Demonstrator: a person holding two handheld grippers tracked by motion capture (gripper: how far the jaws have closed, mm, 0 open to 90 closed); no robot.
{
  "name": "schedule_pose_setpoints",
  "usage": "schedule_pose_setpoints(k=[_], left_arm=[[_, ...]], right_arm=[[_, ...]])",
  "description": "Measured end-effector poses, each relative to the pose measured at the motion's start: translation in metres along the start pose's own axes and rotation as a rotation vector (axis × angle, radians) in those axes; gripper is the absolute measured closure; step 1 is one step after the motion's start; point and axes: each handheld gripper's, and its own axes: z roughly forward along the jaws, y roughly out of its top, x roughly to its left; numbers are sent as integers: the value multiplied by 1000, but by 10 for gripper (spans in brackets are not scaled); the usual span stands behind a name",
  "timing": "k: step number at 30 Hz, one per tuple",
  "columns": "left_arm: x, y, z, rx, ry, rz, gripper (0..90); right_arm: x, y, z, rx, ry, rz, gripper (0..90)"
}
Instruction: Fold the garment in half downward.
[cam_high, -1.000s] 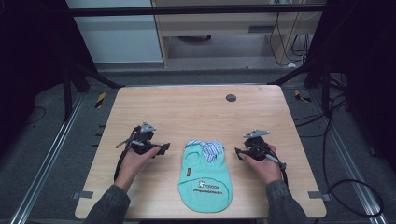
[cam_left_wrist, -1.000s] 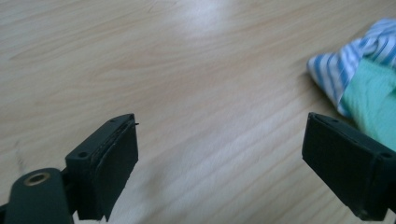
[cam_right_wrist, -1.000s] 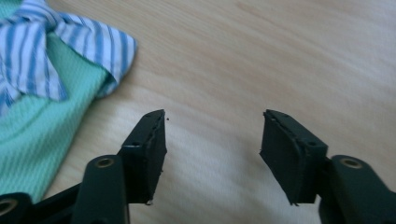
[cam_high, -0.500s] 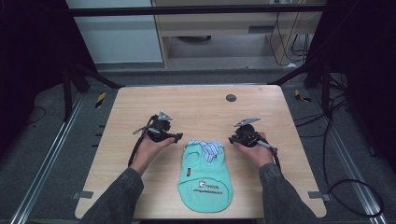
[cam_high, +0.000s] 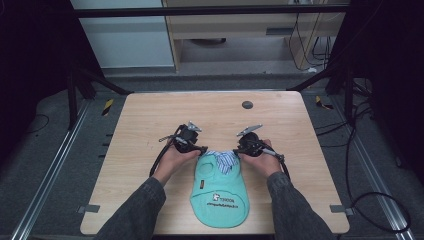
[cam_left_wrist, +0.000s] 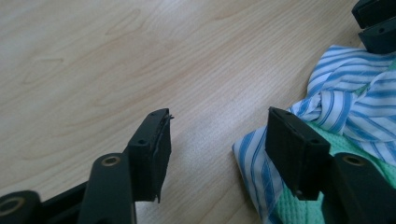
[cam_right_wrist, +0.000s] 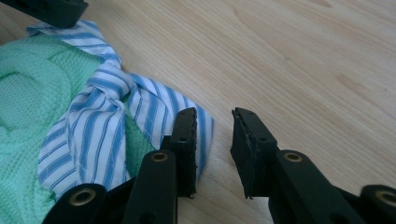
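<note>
A green garment (cam_high: 219, 192) with a blue-striped collar (cam_high: 224, 160) is laid flat near the near edge of the tabletop (cam_high: 150, 120), about midway along it. The left claw (cam_high: 199, 148) is held wide open at the collar's left end, gripping nothing. The right claw (cam_high: 239, 149) is seen partly open at the collar's right end, also empty

Bare desk (cam_high: 150, 200) lies open ahead of and outboard of both claws. Between the left claw (cam_high: 204, 149) and the right claw (cam_high: 237, 149), the bunched striped collar (cam_high: 225, 160) of a green garment (cam_high: 220, 190) blocks the gap. A small dark disc (cam_high: 247, 104) sits well beyond the right claw.
</note>
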Motion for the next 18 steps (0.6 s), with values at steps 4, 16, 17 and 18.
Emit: schedule_pose_setpoints(k=[4,16,17,18], left_arm=[[-1,-6,8,20,-22,-5,400],[-8,-12,11,43,-30,1,393],[-8,-12,11,43,-30,1,408],[-10,-13,10,48,-36,4,426]], right_arm=[[2,-1,3,7,11,4,668],[9,-1,10,42,23,17,599],[9,-1,10,42,23,17,599],[10,-1,11,43,18,-2,618]])
